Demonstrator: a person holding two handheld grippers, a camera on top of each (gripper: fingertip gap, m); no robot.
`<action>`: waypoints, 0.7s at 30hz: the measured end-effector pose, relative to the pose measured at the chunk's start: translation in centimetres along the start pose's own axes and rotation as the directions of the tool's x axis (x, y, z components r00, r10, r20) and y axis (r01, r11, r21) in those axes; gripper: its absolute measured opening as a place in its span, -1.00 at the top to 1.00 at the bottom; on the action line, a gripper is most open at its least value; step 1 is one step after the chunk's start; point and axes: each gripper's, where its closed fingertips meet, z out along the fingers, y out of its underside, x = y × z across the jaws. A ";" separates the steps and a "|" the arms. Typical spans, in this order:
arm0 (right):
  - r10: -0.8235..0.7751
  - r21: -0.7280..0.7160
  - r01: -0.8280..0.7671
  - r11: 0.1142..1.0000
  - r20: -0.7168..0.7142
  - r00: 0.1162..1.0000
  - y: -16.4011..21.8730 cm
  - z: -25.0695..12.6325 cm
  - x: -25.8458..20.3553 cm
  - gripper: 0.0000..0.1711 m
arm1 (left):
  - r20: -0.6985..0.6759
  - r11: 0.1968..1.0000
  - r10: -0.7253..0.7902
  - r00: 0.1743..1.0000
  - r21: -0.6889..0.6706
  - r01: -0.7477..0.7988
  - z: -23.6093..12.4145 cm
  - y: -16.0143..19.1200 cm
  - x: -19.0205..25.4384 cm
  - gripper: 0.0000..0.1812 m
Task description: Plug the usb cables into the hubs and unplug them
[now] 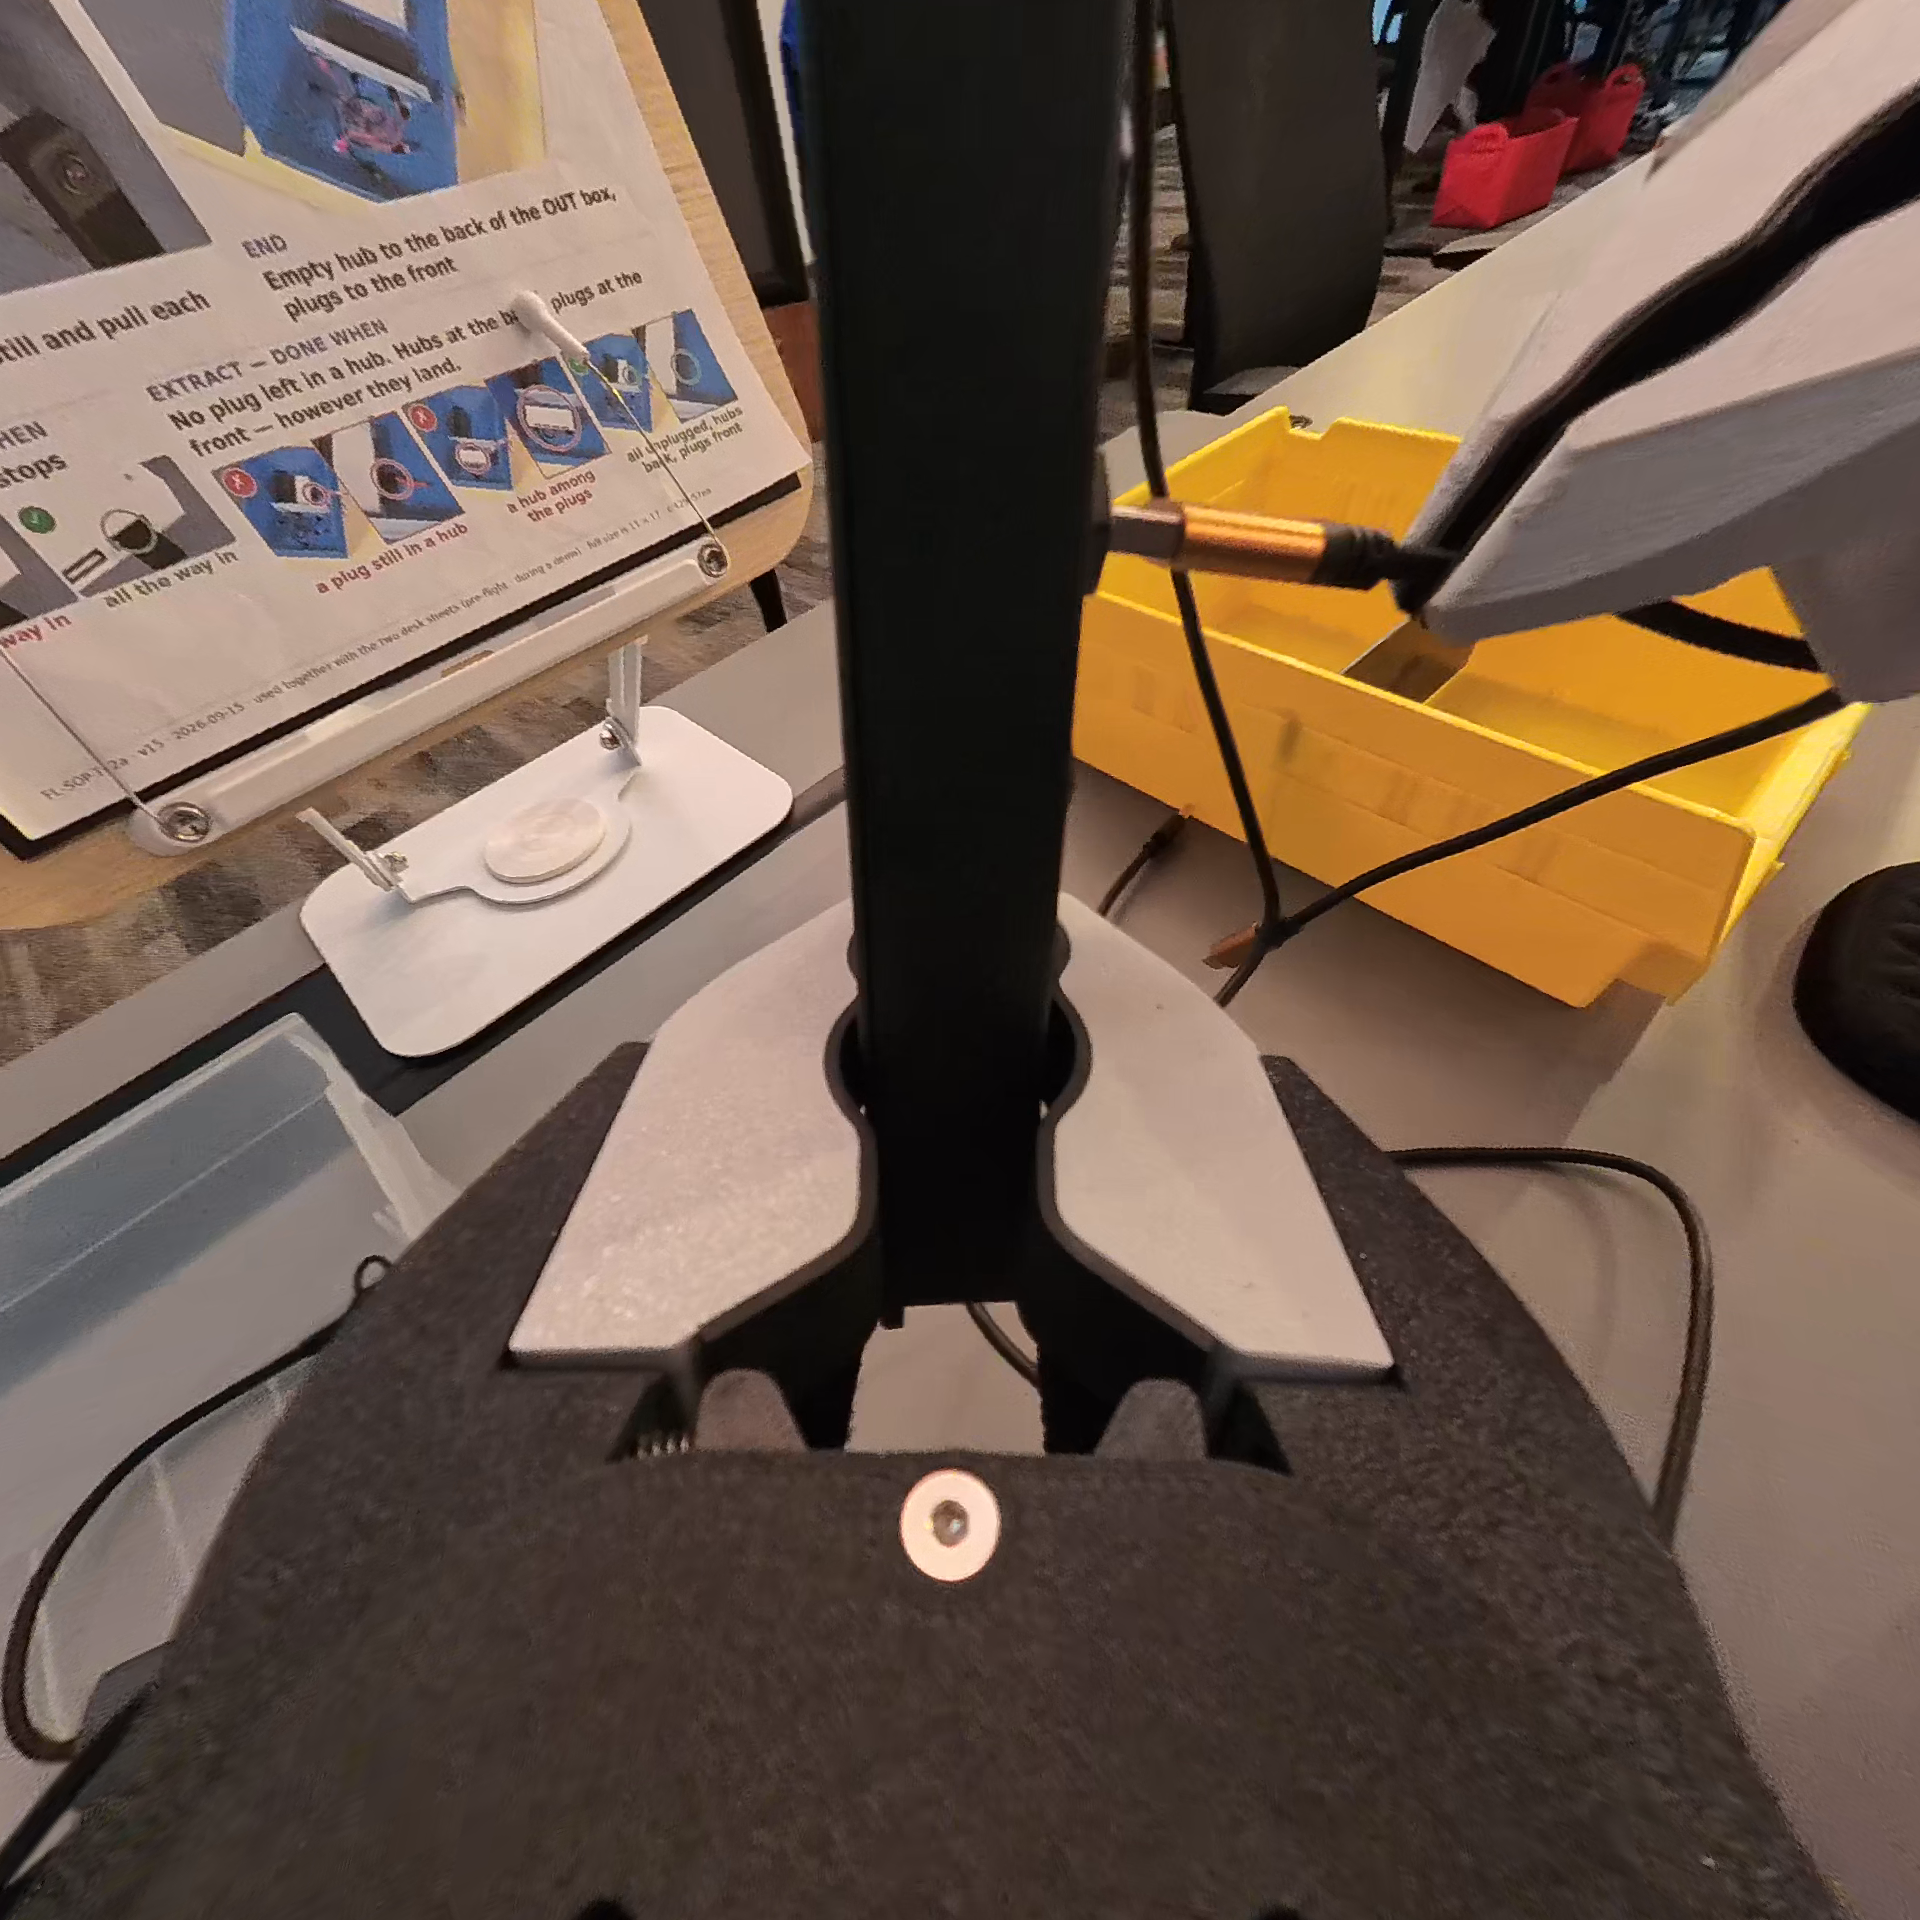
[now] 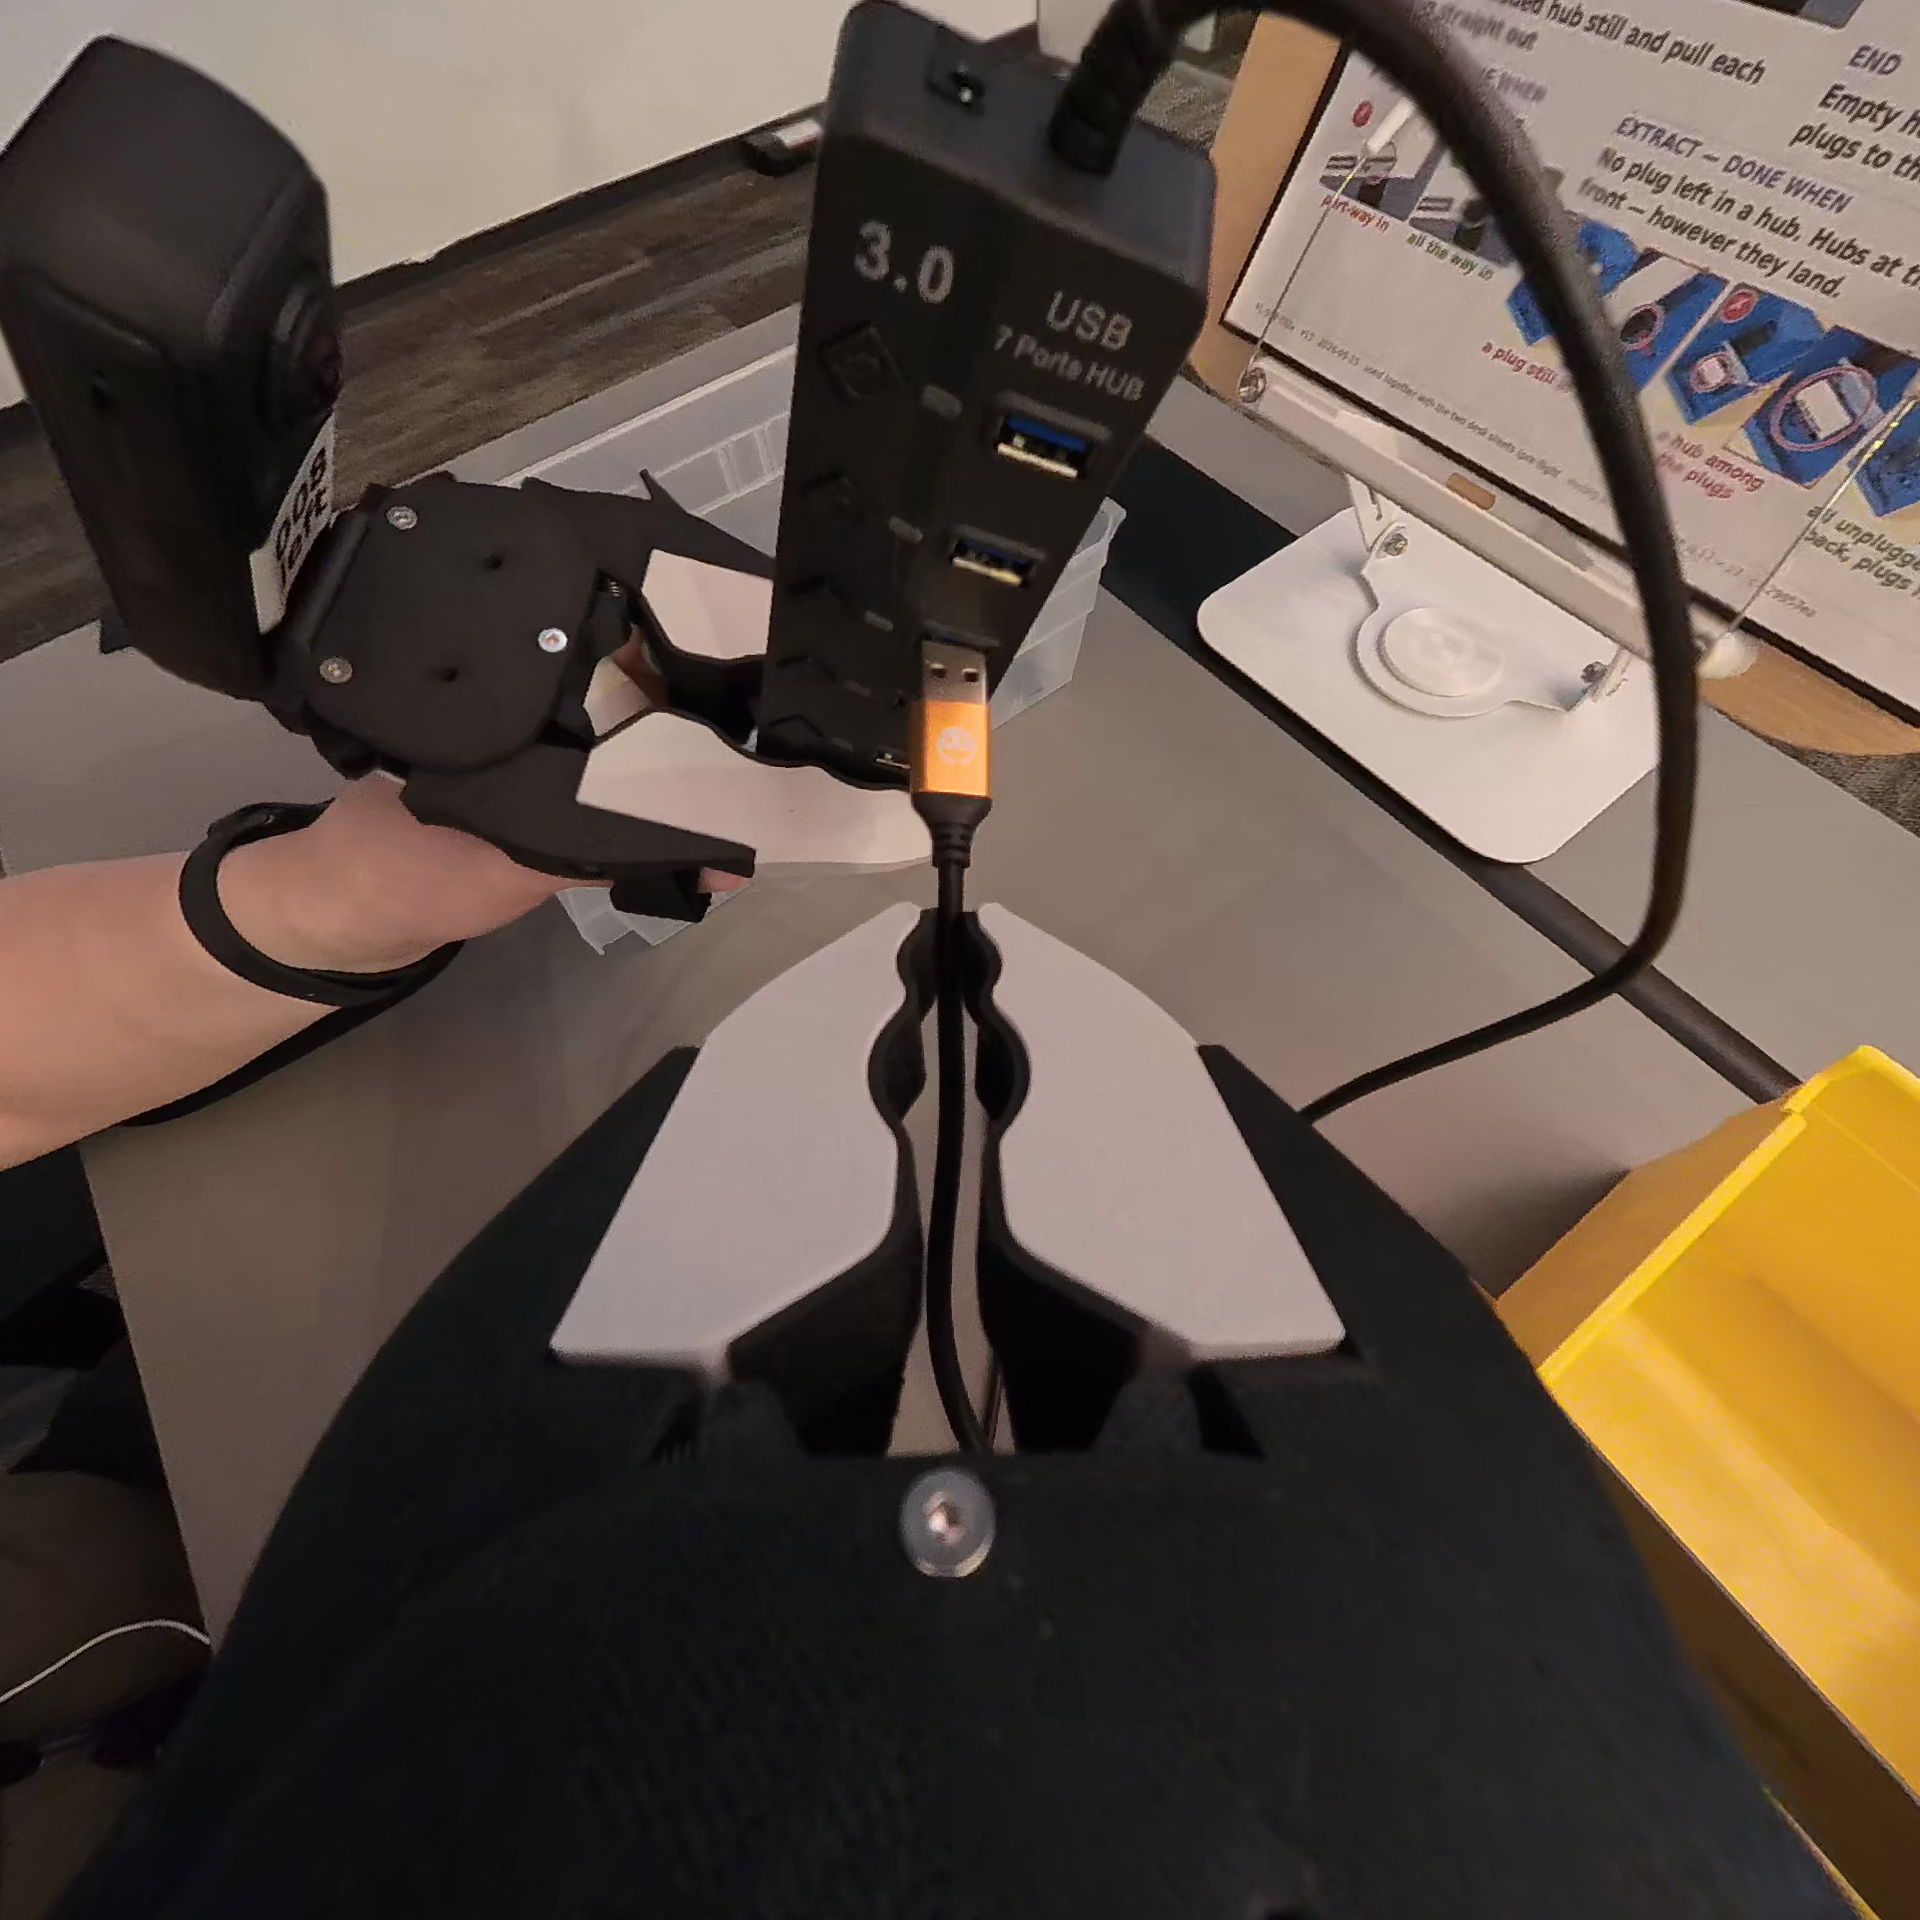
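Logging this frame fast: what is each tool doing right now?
Left tool: shut on the black USB hub, held upright.
Right tool: shut on the thin black cable just behind the orange USB plug.

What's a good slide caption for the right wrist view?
Right gripper, pinching the cable, brings an orange USB plug to the black hub held upright by the left gripper.

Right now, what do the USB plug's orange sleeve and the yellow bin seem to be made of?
Orange sleeve: probably anodised metal, given its smooth satin sheen, though coated plastic is possible. Yellow bin: moulded plastic, opaque and slightly glossy, with ribbed walls.
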 end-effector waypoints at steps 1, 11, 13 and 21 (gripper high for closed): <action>0.002 0.000 -0.002 1.000 0.000 1.000 0.0 0.0 0.1 0.95 | 0.008 1.000 0.013 1.000 -0.003 -0.013 0.0 0.1 0.0 0.71; 0.040 0.020 -0.040 0.999 -0.005 0.999 -0.1 0.2 0.2 0.95 | 0.093 0.995 0.096 0.991 -0.038 -0.093 0.1 0.4 -0.6 0.71; 0.034 0.055 -0.033 0.998 -0.017 0.999 -0.6 0.3 0.3 0.95 | 0.101 0.996 0.088 0.991 -0.037 -0.085 0.1 0.4 -0.7 0.70; 0.073 0.264 -0.079 0.961 0.031 0.997 -2.8 1.0 -0.2 0.95 | 0.056 0.998 -0.061 0.997 0.018 0.060 -0.2 0.1 -1.3 0.70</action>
